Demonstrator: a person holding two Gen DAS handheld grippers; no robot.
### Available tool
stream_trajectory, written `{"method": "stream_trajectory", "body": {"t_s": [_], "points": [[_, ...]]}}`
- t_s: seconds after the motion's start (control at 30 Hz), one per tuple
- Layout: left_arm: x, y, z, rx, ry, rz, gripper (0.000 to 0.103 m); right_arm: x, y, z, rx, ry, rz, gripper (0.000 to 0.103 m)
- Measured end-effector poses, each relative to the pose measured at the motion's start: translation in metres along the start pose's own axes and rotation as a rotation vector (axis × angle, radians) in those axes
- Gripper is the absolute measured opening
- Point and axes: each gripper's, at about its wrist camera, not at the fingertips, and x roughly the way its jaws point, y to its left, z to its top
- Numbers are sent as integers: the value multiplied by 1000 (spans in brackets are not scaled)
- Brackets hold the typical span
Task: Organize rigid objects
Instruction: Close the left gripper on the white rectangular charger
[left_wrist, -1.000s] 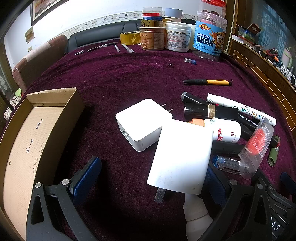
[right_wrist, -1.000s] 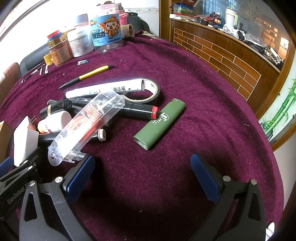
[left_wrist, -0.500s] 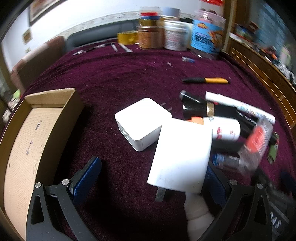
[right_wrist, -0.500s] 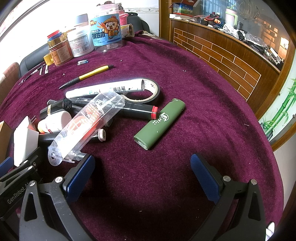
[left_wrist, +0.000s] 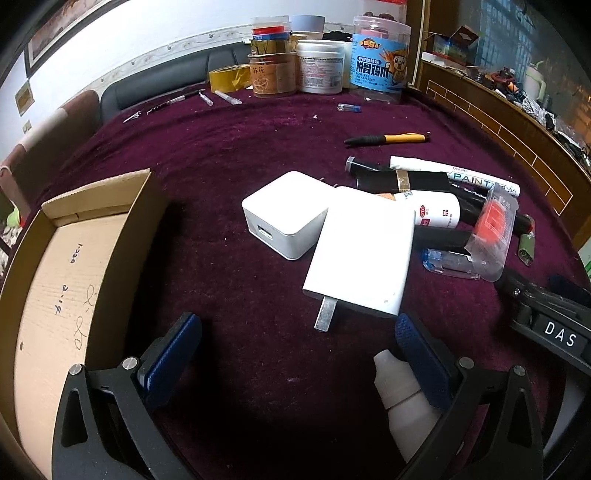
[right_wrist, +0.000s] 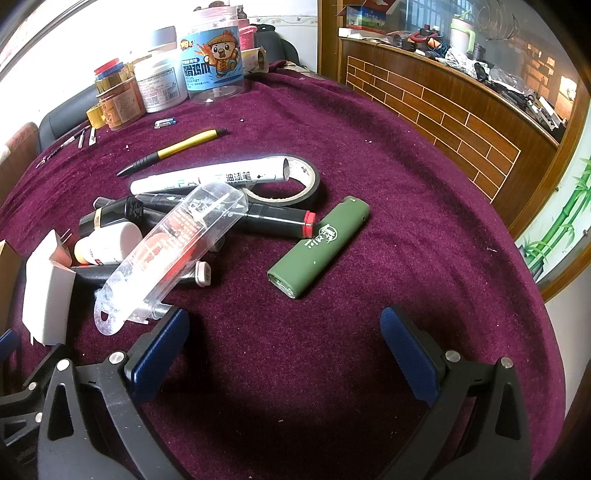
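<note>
The left gripper (left_wrist: 295, 347) has drawn back from the flat white charger (left_wrist: 364, 254), now at frame centre, its fingers spread and empty, as are the right gripper's (right_wrist: 284, 339), lower centre beneath the green lighter (right_wrist: 319, 245).

My left camera sits low behind my left claw (left_wrist: 295, 347), close over the purple tablecloth (left_wrist: 229, 155), looking forward toward the jars (left_wrist: 321, 70) at the far edge, with the cardboard box (left_wrist: 74, 258) on its left side. My right camera rides behind my right claw (right_wrist: 284, 339), equally low, facing the same way but further right, toward the wooden counter (right_wrist: 443, 107). Both views share the pile of pens (left_wrist: 454, 181), the yellow pen (right_wrist: 173, 151) and the jars.
</note>
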Motion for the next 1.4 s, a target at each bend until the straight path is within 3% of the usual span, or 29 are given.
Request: {"method": "stream_trajectory", "body": {"t_s": [0.13,0.27,0.4,0.53,0.6,0.67,0.73,0.8,0.83,0.87,0.9,0.93,1.0,1.1,1.23,1.33,1.37,1.4], "points": [[-2,0,2,27,56,-18,102,0,3,0,1,0,-1,103],[-9,0,-10,29,27,-36,102,-1,7,0,-20,3,-4,103],[-11,-2,-11,26,20,-14,102,-3,1,5,-143,87,119,103],[-16,-12,-14,63,-9,49,102,-13,-27,0,34,94,267,103],[-18,-15,-14,81,-16,73,102,-13,-23,2,21,129,254,103],[-18,-15,-13,87,-15,79,102,-10,-6,1,-88,166,182,103],[-14,-3,-12,37,13,15,102,-9,11,-6,-193,169,97,103],[-13,6,-10,2,23,-51,101,-7,10,-6,-161,176,90,103],[-15,8,-10,3,21,-67,101,-7,9,-5,-144,172,80,98],[-18,9,-12,2,17,-83,101,-13,7,-5,-123,141,69,88],[-21,12,-13,-6,13,-101,98,-21,5,-4,-110,101,65,86],[-28,15,-15,-23,9,-132,92,-36,2,-4,-96,28,62,85],[-43,21,-15,-51,-10,-184,92,-65,-1,-5,-80,-141,44,86],[-73,30,-6,-64,-102,-151,92,-83,-4,-6,-61,-330,71,90],[-91,41,11,-62,-150,-108,92,-36,-14,14,67,-142,194,91],[-83,50,16,-78,-114,-103,92,-12,-28,-2,157,-124,198,88],[-78,51,17,-75,-99,-108,92,-8,-34,-3,195,-88,235,81],[-71,49,18,-67,-82,-106,92,-8,-40,-3,222,-101,249,81]]}}
